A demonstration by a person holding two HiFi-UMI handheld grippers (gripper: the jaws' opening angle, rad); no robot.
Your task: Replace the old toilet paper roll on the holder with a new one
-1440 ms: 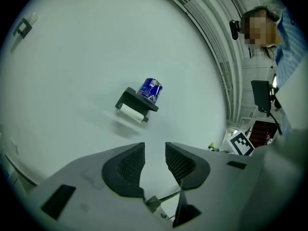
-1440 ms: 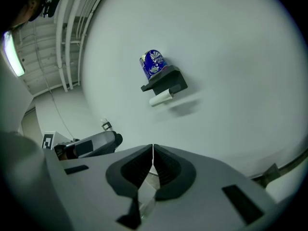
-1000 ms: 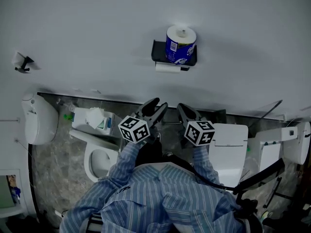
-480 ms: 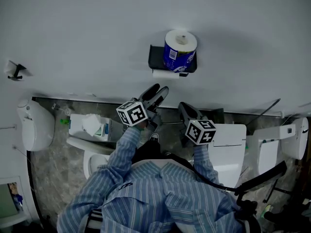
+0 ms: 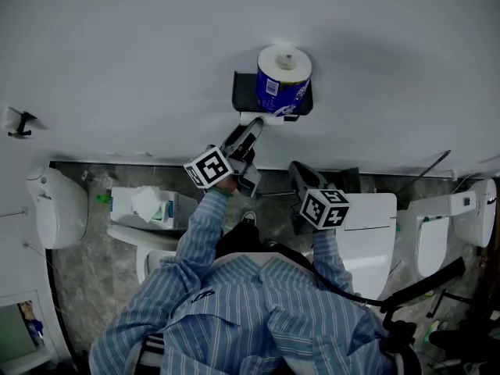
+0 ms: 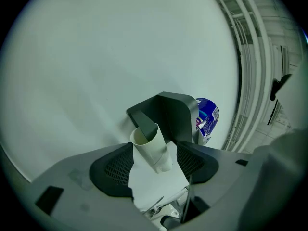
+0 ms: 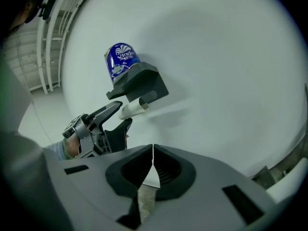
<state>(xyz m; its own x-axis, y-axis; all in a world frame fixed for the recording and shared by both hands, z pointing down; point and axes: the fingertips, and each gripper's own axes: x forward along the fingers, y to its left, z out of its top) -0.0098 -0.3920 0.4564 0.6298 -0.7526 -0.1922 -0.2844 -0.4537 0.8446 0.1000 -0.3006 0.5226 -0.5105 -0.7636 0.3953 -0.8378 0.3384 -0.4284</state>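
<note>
The left gripper (image 6: 153,163) is being held open at the old roll (image 6: 151,148).
On the grey wall (image 5: 117,53) the black holder (image 5: 244,91) is being topped by the upright new roll (image 5: 283,84); the right gripper (image 7: 152,170) is being held clenched and empty, lower and apart; the left jaws have just been opening, and the old roll, under the holder, is being framed by them without pressure.

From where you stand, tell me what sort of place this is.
Most likely a restroom: a white toilet stands on the floor, a black paper holder on the wall carries a nearly bare tube, and a wrapped toilet roll sits on top of it.
</note>
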